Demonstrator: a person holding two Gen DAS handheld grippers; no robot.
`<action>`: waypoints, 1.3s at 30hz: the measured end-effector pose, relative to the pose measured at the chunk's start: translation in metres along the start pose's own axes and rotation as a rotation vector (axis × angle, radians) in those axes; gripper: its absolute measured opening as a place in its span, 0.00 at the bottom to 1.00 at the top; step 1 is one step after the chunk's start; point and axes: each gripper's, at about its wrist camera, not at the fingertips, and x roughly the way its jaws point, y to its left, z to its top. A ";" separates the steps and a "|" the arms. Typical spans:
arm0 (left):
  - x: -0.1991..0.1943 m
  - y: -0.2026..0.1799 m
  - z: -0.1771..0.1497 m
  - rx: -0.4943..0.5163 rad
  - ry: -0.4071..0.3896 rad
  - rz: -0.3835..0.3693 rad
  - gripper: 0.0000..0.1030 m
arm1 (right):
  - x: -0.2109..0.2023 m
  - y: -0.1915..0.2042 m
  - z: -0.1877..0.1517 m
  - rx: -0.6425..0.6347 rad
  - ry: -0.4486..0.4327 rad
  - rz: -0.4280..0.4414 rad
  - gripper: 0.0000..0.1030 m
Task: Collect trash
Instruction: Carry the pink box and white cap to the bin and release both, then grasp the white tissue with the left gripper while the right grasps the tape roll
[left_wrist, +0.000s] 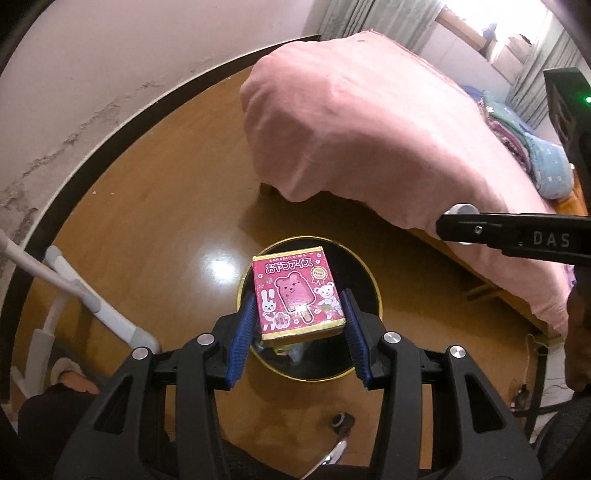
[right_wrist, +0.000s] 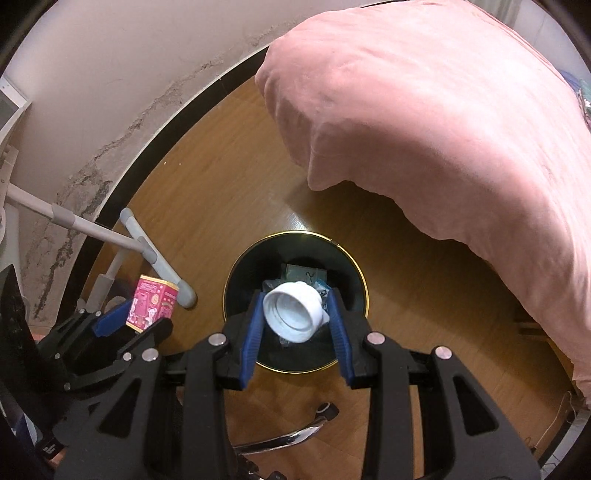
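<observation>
Glossy wooden plank floor (right_wrist: 229, 177), honey-brown, with a bright light reflection. Pale plaster wall (left_wrist: 110, 66), cracked and stained along its base, edged by a dark baseboard (right_wrist: 177, 122). Dusty-pink fabric bedcover (left_wrist: 369, 129) draped over a wooden bed frame (left_wrist: 480, 291), hanging clear of the floor. Folded teal and purple patterned blankets (left_wrist: 532, 147) piled at the bed's far end. Grey-and-white tubular metal stand (right_wrist: 147, 251), its feet resting on the floor near the wall. Chrome chair-base leg (right_wrist: 288, 439) with black caster. Grey striped curtains (left_wrist: 343, 18).
</observation>
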 end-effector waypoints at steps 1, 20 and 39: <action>0.001 0.000 0.001 -0.003 0.004 -0.007 0.44 | 0.000 0.000 0.000 -0.001 -0.001 0.000 0.34; -0.002 -0.003 0.000 -0.018 -0.003 -0.004 0.63 | -0.006 0.001 0.005 -0.001 -0.051 -0.022 0.62; -0.374 0.195 -0.027 -0.194 -0.326 0.572 0.91 | -0.141 0.161 -0.001 -0.428 -0.535 -0.107 0.77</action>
